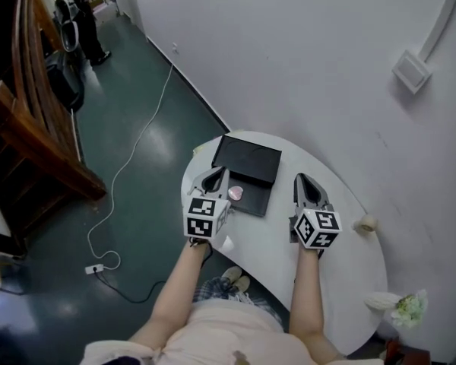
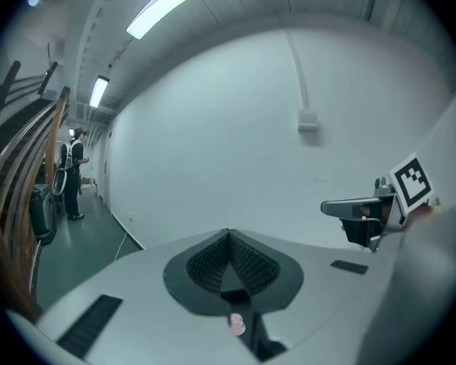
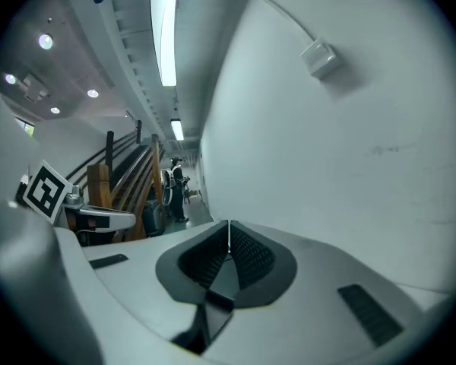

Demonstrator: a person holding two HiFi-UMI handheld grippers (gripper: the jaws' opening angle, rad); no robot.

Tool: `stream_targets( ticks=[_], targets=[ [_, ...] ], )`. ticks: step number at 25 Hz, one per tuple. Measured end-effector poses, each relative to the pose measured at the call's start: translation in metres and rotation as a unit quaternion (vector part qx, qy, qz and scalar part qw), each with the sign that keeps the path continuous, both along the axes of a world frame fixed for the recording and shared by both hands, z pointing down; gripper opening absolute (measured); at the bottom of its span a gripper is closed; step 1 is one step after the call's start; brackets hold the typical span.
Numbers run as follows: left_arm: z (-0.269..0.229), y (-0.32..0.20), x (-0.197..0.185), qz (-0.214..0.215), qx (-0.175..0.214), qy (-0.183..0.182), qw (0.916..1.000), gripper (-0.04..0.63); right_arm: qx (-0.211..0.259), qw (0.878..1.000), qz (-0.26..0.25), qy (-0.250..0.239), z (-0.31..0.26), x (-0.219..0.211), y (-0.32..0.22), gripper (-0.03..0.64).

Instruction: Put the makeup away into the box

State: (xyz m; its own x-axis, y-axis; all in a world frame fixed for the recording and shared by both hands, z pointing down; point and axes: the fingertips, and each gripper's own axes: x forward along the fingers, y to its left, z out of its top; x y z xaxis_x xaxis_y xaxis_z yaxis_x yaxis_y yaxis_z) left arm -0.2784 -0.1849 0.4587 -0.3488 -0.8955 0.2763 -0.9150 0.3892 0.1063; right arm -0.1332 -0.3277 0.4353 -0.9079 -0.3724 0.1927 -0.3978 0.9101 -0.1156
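Note:
A black box (image 1: 248, 159) lies open at the far side of the white table (image 1: 273, 242). A round pink makeup compact (image 1: 235, 193) rests in the box's near part and peeks out below the jaws in the left gripper view as a pink spot (image 2: 236, 325). My left gripper (image 1: 215, 172) hovers over the box's left edge, just left of the compact, jaws together and empty (image 2: 229, 235). My right gripper (image 1: 302, 179) is held to the right of the box, also shut with nothing between its pads (image 3: 229, 226). Both point at the white wall.
A small beige item (image 1: 366, 223) sits at the table's right edge by the wall, and white flowers (image 1: 401, 307) at its near right. A small white thing (image 1: 228, 243) lies below my left gripper. A cable and power strip (image 1: 96, 268) cross the green floor; a wooden railing (image 1: 38, 143) stands left.

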Motion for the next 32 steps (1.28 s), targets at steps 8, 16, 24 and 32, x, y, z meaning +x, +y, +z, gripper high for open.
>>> stream_targets(
  ticks=[8, 16, 24, 32],
  targets=[
    [-0.055, -0.013, 0.037, 0.049, 0.067, -0.047, 0.9954, 0.025, 0.053, 0.994, 0.084, -0.043, -0.051, 0.084, -0.019, 0.017],
    [-0.064, -0.031, 0.074, 0.09, 0.093, -0.06, 0.9897, 0.025, 0.076, 0.987, 0.128, -0.058, -0.057, 0.141, -0.024, 0.017],
    [-0.061, -0.035, 0.079, 0.086, 0.086, -0.056, 0.9909, 0.026, 0.074, 0.979, 0.183, -0.049, -0.051, 0.179, -0.039, 0.014],
    [-0.057, -0.035, 0.084, 0.086, 0.079, -0.057, 0.9915, 0.025, 0.083, 0.978, 0.186, -0.038, -0.047, 0.184, -0.042, 0.012]
  ],
)
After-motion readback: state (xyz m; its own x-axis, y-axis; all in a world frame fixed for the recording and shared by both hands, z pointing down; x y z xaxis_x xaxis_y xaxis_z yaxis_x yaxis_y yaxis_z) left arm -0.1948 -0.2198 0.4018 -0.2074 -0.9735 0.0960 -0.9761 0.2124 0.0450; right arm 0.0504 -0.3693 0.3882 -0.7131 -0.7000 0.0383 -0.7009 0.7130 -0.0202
